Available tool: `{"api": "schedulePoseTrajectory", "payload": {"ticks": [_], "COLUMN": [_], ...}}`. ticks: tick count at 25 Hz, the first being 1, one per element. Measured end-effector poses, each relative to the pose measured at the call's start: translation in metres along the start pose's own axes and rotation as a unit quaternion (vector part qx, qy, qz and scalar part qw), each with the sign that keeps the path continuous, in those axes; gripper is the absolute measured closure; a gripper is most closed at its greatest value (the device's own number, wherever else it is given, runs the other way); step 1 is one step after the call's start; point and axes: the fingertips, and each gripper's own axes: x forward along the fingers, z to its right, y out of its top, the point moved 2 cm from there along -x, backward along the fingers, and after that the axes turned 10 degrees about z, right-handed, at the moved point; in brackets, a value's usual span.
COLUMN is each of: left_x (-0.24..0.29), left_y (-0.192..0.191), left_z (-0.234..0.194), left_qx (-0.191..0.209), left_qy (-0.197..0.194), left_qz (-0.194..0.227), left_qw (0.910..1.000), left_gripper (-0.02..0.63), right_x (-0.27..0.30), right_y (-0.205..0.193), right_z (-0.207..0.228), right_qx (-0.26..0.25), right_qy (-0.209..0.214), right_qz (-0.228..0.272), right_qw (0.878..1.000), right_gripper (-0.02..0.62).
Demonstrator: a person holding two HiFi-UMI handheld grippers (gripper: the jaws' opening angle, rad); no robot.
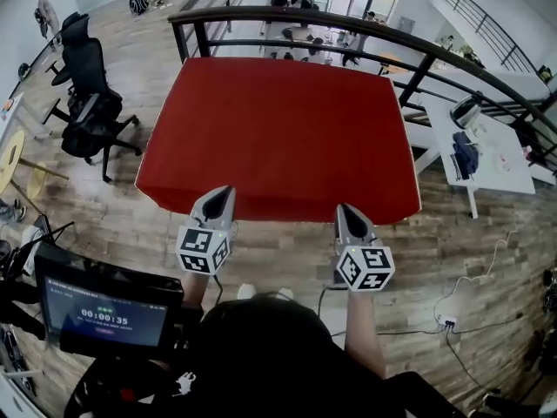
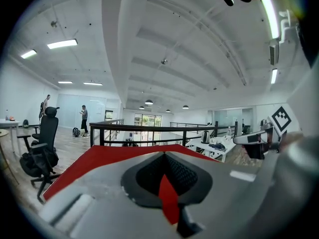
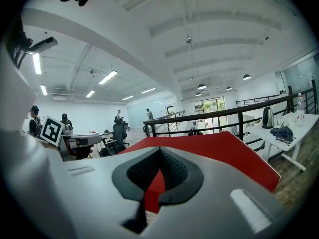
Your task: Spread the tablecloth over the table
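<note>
The red tablecloth (image 1: 278,129) lies flat over the whole worktop, its sides hanging over the edges; the left tongs (image 1: 219,197) are closed tight on its near hem towards the near left corner; the right tongs (image 1: 346,212) pinch the same hem towards the near right corner.

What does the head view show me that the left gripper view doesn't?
Head view only: the whole tablecloth, all four corners draped over the table, and a timer screen. Left gripper view only: red cloth pinched in the left claw's shut jaws, and ceiling lights. Both: the tablecloth, black chair, railing.
</note>
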Motion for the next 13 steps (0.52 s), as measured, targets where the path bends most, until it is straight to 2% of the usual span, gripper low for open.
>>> {"api": "schedulePoseTrajectory", "payload": {"ticks": [4,13], "left_x": [0.010,0.018], "left_y": [0.005,0.000], "left_z": [-0.012,-0.019], "left_qx": [0.002,0.002], "left_qy": [-0.003,-0.004], "left_qz": [-0.004,0.002], "left_qw": [1.0000,1.0000], "left_gripper": [0.600,0.600], "right_x": [0.014,0.019], "right_y": [0.014,0.006], "right_z": [-0.001,0.002], "right_qx": [-0.003,-0.004], "right_qy": [-0.003,-0.011], "right_qz": [0.002,0.004], "right_qw": [1.000,1.000], "right_gripper": [0.588,0.588]}}
